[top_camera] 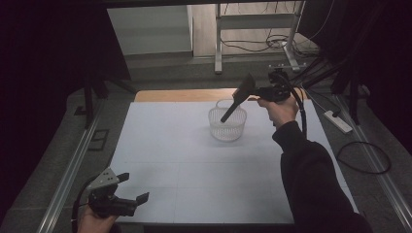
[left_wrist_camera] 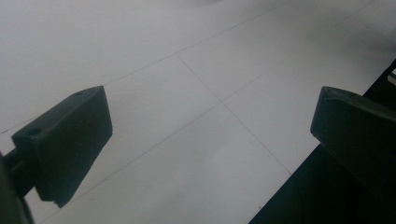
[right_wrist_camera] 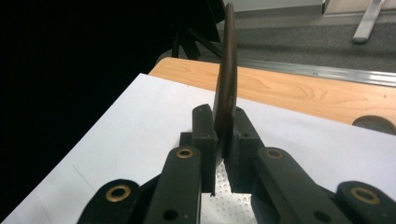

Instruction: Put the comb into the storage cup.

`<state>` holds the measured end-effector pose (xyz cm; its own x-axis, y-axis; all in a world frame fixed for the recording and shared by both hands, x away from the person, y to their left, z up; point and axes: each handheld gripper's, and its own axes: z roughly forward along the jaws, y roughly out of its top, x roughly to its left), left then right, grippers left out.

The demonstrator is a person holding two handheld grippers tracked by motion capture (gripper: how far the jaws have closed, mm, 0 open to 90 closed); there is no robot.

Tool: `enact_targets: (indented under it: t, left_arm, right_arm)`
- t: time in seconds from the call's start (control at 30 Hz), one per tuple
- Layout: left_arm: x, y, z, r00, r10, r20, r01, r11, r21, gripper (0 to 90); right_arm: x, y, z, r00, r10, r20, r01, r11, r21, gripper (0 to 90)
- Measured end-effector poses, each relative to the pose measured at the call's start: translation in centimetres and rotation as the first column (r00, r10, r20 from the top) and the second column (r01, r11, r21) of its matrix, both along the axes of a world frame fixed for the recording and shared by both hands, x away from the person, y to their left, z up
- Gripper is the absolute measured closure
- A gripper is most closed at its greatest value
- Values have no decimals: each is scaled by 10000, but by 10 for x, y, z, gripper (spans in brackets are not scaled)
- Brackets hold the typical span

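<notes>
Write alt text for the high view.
A person's right gripper holds a dark spatula tilted over a white basket on a white table. The left gripper rests open near the table's front left corner.

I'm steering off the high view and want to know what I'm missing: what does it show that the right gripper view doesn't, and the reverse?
High view alone: the white mesh basket standing whole on the white table, the black spatula's handle angling down into it, and the left claw open, low at the table's near-left corner. Right gripper view alone: the right claw closed on the spatula's blade, seen edge-on, standing upright between the jaws. Both: the spatula, the white tabletop and the bare wood strip along its far edge.
</notes>
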<state>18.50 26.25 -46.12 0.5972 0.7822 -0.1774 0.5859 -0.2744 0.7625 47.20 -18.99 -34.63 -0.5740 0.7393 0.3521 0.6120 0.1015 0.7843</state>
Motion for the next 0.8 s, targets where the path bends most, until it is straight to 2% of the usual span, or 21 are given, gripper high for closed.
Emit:
enact_targets:
  t: [0.8]
  left_arm:
    - [1, 1, 0, 10000, 28, -77, -28, 10000, -50, 0]
  right_arm:
    - [7, 8, -44, 9973, -26, -739, 33, 10000, 82, 835]
